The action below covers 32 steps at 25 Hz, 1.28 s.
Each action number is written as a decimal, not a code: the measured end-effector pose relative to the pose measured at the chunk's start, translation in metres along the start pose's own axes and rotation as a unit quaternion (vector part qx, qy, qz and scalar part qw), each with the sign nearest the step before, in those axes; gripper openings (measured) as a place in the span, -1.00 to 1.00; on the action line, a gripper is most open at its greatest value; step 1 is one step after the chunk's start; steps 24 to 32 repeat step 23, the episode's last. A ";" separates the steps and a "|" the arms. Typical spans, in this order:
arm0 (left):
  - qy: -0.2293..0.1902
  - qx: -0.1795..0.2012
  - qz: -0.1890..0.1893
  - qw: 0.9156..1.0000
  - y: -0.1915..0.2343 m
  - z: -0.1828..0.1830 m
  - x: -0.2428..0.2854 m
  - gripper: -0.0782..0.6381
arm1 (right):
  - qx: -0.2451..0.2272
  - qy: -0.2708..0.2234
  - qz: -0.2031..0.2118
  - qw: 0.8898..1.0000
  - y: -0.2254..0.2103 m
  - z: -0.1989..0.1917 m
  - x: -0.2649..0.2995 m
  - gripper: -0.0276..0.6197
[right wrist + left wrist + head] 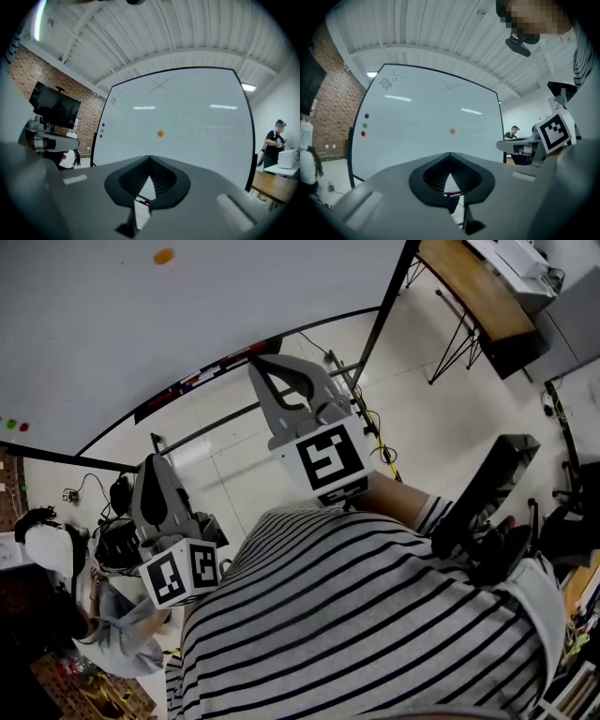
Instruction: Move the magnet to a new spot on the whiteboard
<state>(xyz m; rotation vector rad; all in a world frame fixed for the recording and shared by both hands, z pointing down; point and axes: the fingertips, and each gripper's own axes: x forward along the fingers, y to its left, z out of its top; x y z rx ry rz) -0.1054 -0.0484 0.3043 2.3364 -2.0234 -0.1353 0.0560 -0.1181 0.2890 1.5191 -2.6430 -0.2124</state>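
Whiteboard point(206, 117) holds magnet point(160, 133) well beyond left tongs point(450, 153) and right tongs point(149, 157).

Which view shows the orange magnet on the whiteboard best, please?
The right gripper view: the orange magnet sits central on the whiteboard, clear and unobstructed. The left gripper view shows it smaller; the head view catches it only at the picture's top edge.

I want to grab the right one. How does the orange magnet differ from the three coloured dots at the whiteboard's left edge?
The orange magnet sits alone near the middle of the whiteboard; the three dots stand in a column by its left edge. The magnet is orange; the dots are blue, green and red from top to bottom. All are small round spots on the board.
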 end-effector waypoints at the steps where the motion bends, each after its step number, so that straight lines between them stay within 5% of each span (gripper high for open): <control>1: 0.001 0.000 -0.002 1.000 0.002 0.001 -0.003 -0.74 | 0.000 0.000 0.000 1.000 0.005 0.001 -0.001 -0.91; 15: 0.013 -0.001 -0.012 1.000 0.043 0.006 -0.026 -0.74 | -0.013 -0.002 0.013 1.000 0.065 0.015 0.010 -0.91; 32: 0.014 -0.002 -0.021 1.000 0.050 0.006 -0.027 -0.73 | -0.035 0.015 0.015 0.999 0.076 0.020 0.012 -0.91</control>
